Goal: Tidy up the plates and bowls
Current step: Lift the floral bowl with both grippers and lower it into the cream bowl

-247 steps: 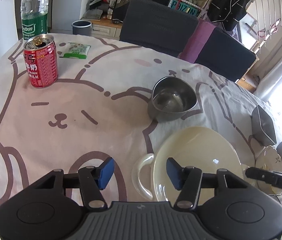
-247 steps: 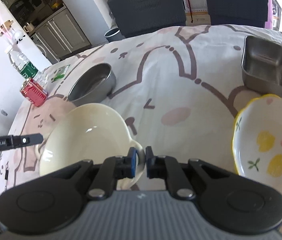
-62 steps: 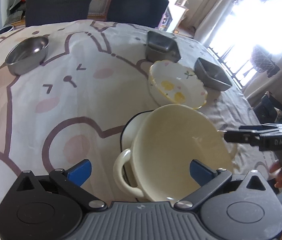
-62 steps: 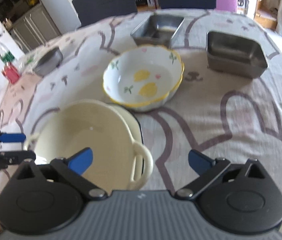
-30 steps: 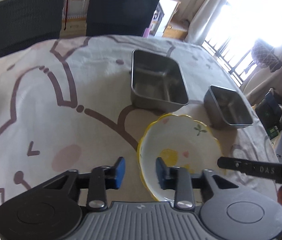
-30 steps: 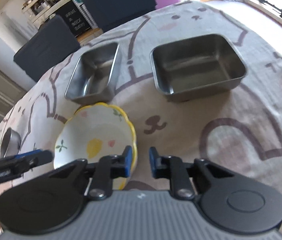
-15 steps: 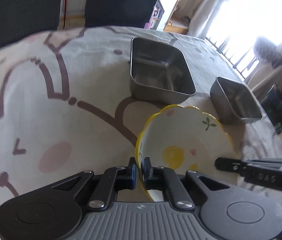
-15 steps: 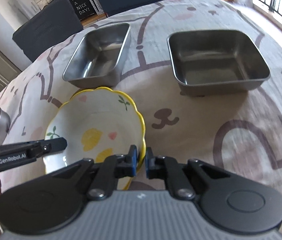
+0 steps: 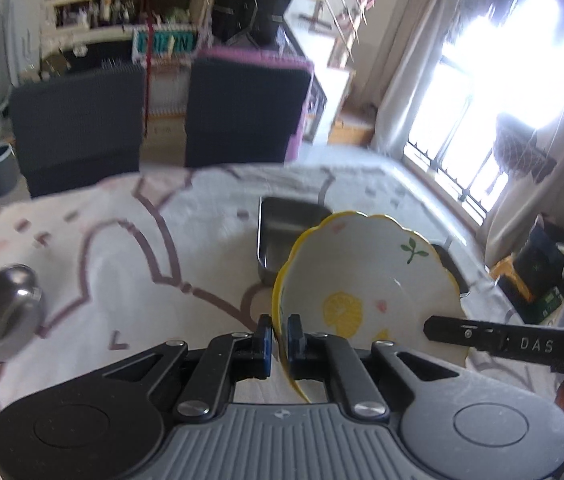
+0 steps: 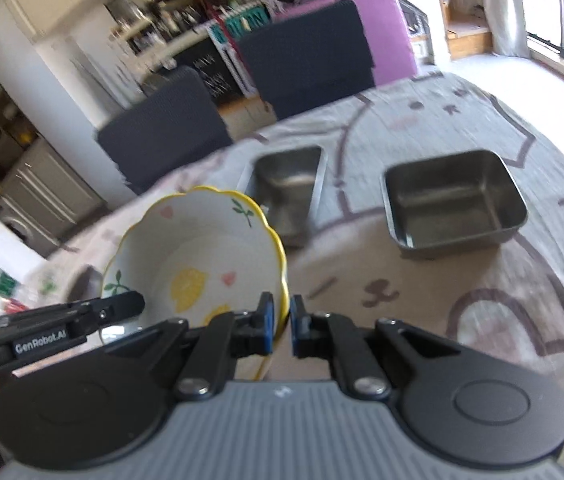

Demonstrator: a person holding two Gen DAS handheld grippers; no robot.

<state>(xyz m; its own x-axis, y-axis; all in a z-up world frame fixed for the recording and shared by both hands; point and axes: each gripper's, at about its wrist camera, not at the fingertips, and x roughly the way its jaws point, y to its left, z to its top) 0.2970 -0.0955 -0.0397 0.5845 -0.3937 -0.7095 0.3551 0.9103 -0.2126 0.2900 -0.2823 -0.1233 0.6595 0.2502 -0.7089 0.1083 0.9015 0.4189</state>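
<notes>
Both grippers pinch opposite rims of the floral bowl point(image 9: 366, 280): left gripper point(image 9: 279, 336) on its left edge, right gripper point(image 10: 280, 322) on its right, bowl lifted and tilted between them.

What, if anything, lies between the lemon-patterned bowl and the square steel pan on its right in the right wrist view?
Only bare tablecloth lies between the lemon-patterned bowl and the square steel pan, as the right wrist view shows.

Daylight floods in from the blown-out window point(image 9: 522, 60) at right, fisheye bending the edges, while motion blur softens the chairs point(image 10: 170, 136) and possibly the tablecloth point(image 9: 102, 240) pattern.
</notes>
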